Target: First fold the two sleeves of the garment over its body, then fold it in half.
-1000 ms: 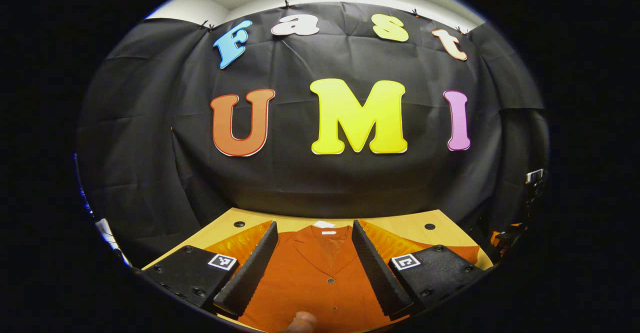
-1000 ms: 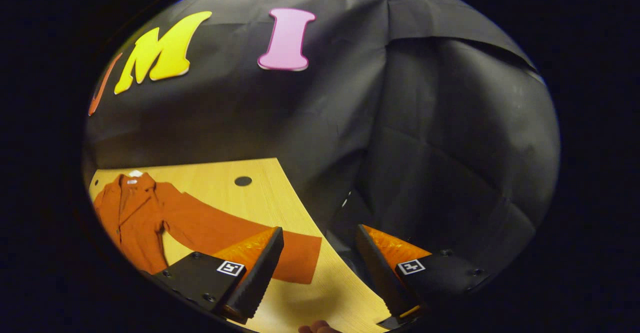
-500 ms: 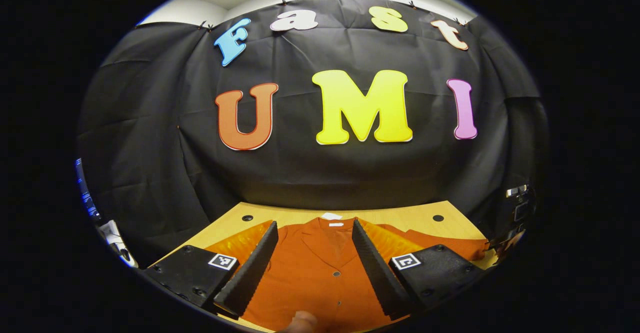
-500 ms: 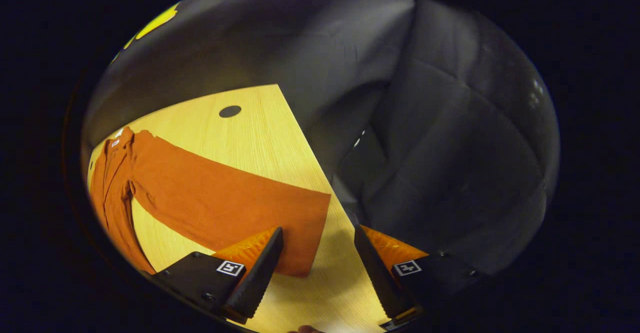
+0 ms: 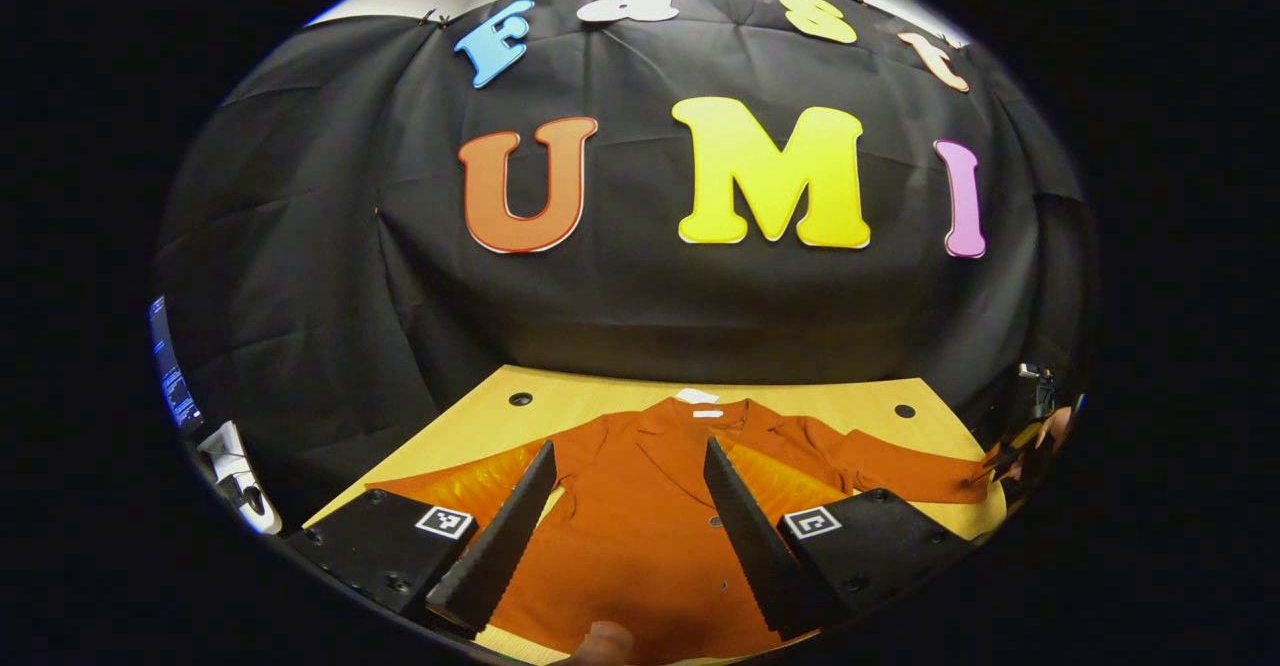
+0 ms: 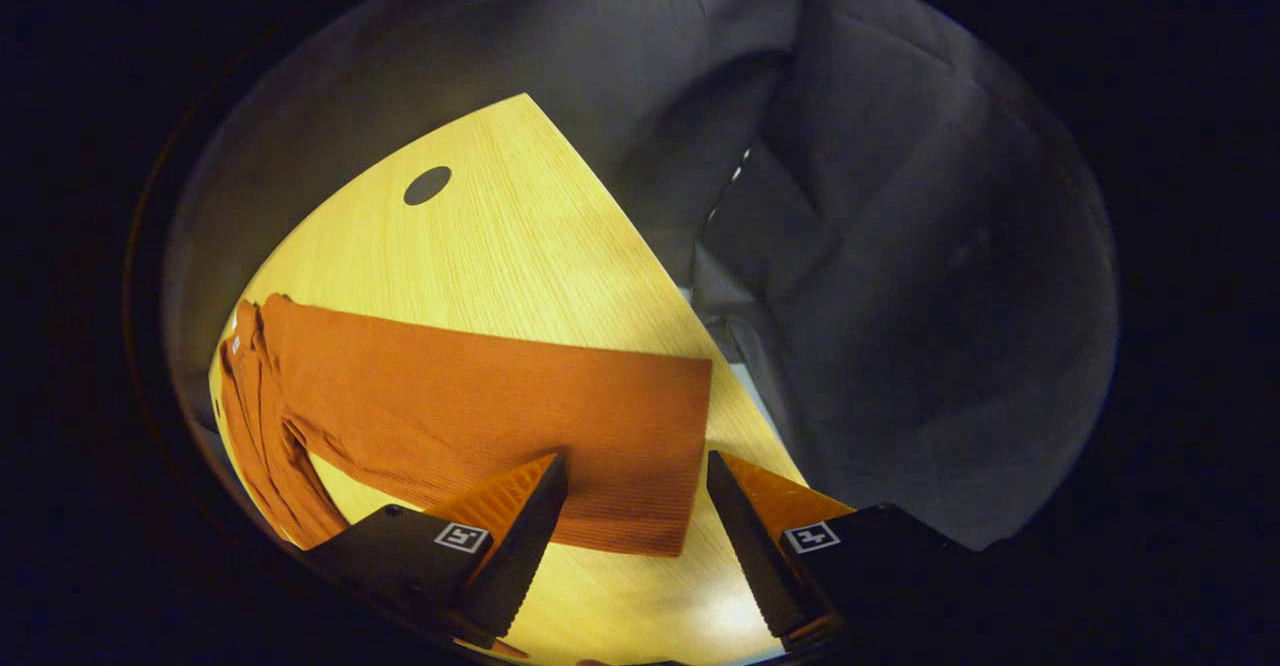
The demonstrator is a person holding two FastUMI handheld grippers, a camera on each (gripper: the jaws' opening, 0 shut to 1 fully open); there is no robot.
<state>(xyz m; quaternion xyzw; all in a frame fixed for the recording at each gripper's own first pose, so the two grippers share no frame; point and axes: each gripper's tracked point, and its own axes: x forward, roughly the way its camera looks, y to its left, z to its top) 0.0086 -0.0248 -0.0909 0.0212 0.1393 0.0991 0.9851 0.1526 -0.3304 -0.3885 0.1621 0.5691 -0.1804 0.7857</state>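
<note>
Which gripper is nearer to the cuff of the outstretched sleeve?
The right gripper: the cuff lies just ahead, between its open fingers. The left gripper is over the garment's body, away from it.

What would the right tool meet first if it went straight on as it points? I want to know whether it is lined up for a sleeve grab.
Probably the cuff end of the rust-orange ribbed sleeve, lying flat between the open right tool fingers; depth is unclear.

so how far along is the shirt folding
Nothing is folded yet: the shirt lies flat on the table, sleeves spread. In hand: the open right tongs hover at the sleeve cuff; the left tongs are open too. Both sleeve folds and the half fold remain.
</note>
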